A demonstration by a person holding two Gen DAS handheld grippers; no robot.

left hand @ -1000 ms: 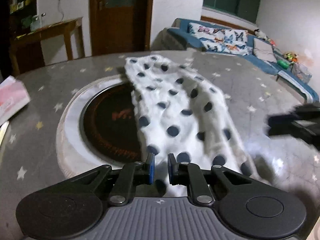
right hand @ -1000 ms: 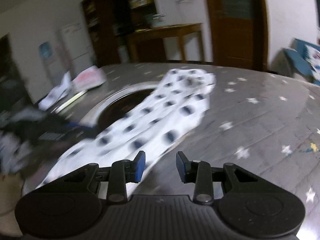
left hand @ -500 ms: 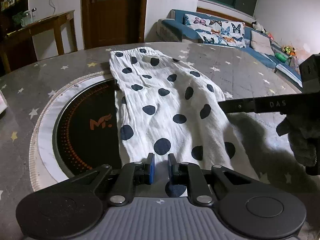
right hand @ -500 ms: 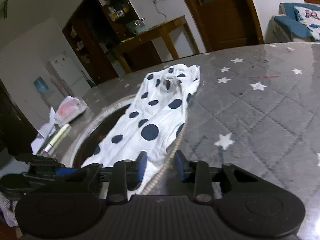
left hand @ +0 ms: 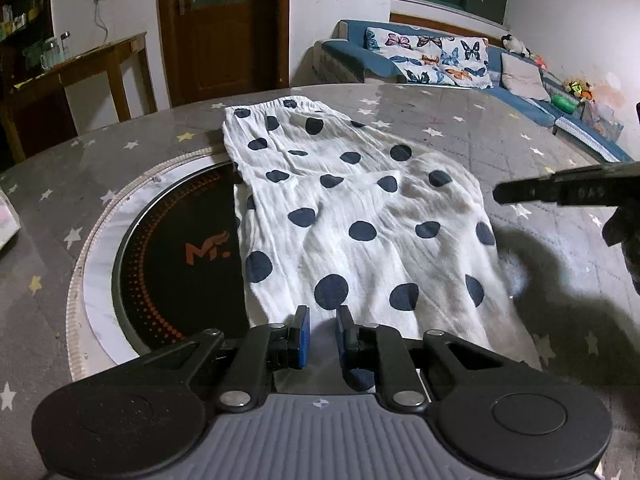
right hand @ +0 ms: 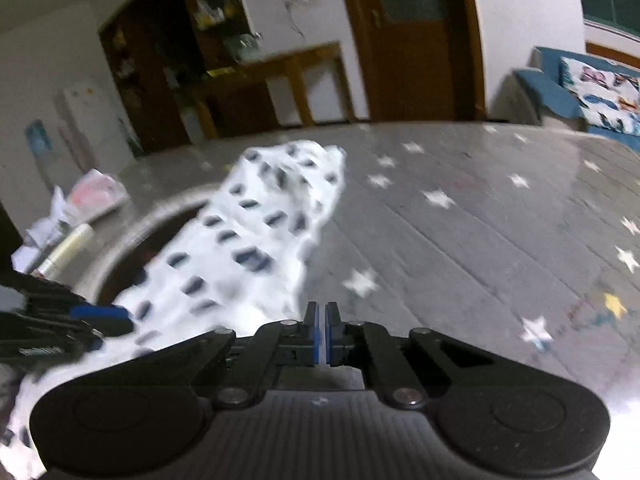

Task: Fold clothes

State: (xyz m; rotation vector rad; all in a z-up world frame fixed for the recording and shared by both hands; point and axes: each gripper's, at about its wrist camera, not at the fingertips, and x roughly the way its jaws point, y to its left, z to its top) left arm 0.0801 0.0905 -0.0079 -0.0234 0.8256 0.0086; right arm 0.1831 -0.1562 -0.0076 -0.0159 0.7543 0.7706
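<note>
My left gripper (left hand: 322,330) pinches the near hem of the polka-dot garment (left hand: 352,224), spread mid-frame across the desk (left hand: 500,128) and the dark round cooktop (left hand: 176,248). My right gripper (right hand: 321,334) has its jaws closed on nothing, right of the cloth's edge.

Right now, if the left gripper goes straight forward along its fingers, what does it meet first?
Probably the polka-dot garment: the left gripper points down at its near hem, and cloth already lies between the fingertips. Depth is unclear.

Star-patterned grey table (left hand: 460,128), round black cooktop (left hand: 176,264), wooden door (left hand: 224,28), blue sofa (left hand: 440,60) with butterfly cushions (left hand: 436,60)
</note>
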